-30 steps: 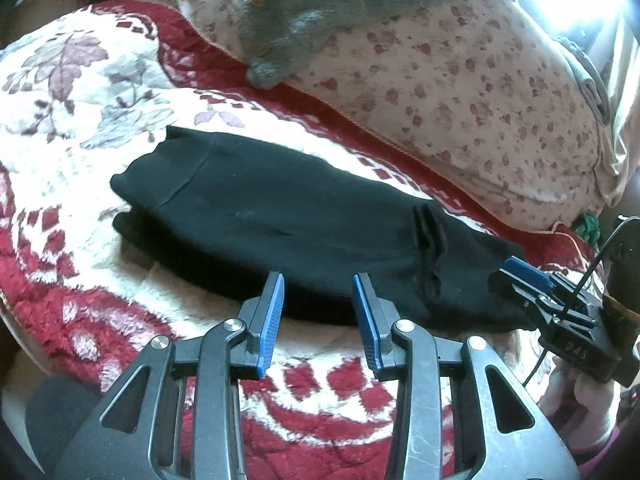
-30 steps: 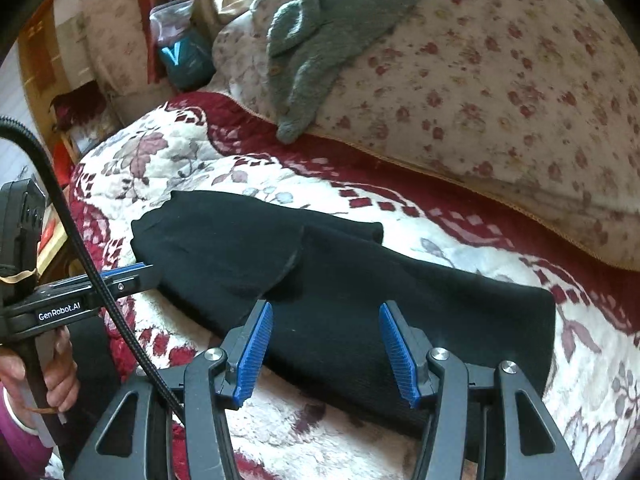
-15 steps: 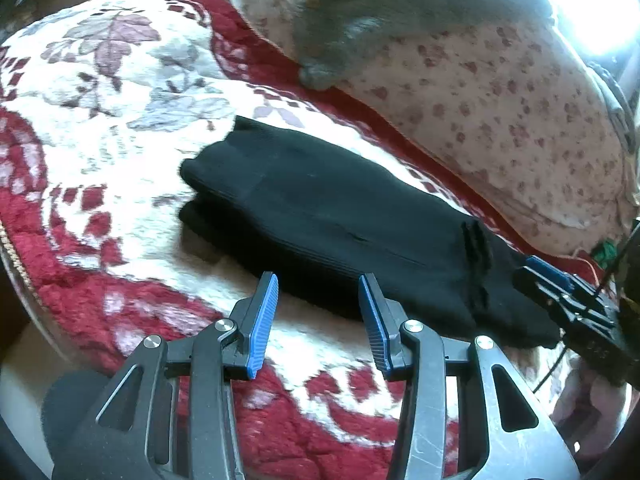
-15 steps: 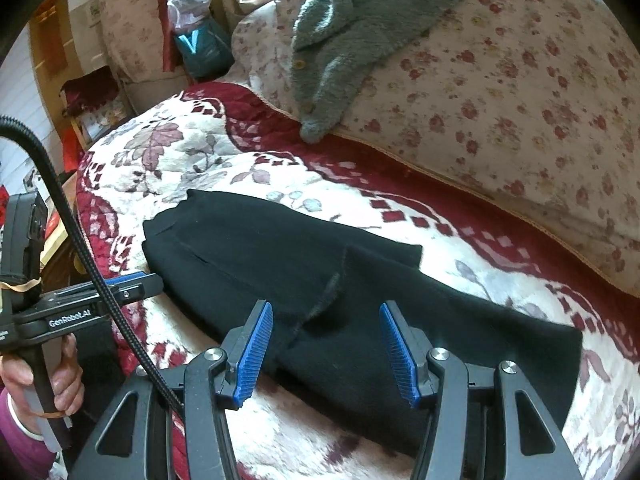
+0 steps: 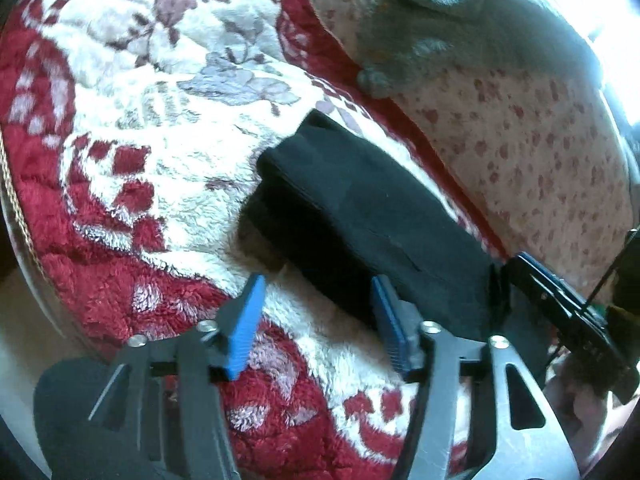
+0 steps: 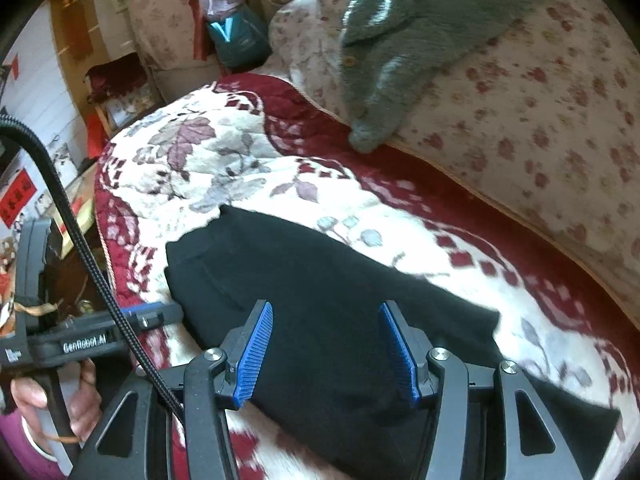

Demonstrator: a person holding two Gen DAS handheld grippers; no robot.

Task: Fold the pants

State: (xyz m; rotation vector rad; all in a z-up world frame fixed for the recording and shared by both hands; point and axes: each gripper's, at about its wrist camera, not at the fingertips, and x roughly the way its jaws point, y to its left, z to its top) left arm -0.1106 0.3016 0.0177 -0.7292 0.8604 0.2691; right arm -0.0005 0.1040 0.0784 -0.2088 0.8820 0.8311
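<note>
Black pants (image 5: 360, 208) (image 6: 320, 300) lie folded lengthwise on a red and white floral blanket (image 5: 132, 128). My left gripper (image 5: 316, 320) hovers at the near edge of their left end, jaws opening, with only blanket and the pants' edge between the blue pads. My right gripper (image 6: 326, 348) hangs open just above the middle of the pants, nothing pressed between its pads. In the left wrist view the right gripper (image 5: 560, 300) shows at the right edge. The right wrist view has the left gripper (image 6: 152, 314) at the left, held by a hand (image 6: 60, 400).
A big floral cushion (image 6: 540, 112) lies behind the pants with a grey knitted garment (image 6: 400, 48) draped over it. The blanket's edge (image 5: 24, 216) drops off at the left. Bags and shelves (image 6: 236, 36) stand beyond the bed's far end.
Both grippers have slid leftward along the pants toward the left end. The left gripper's jaws have widened and it has rolled. The right gripper's opening looks the same.
</note>
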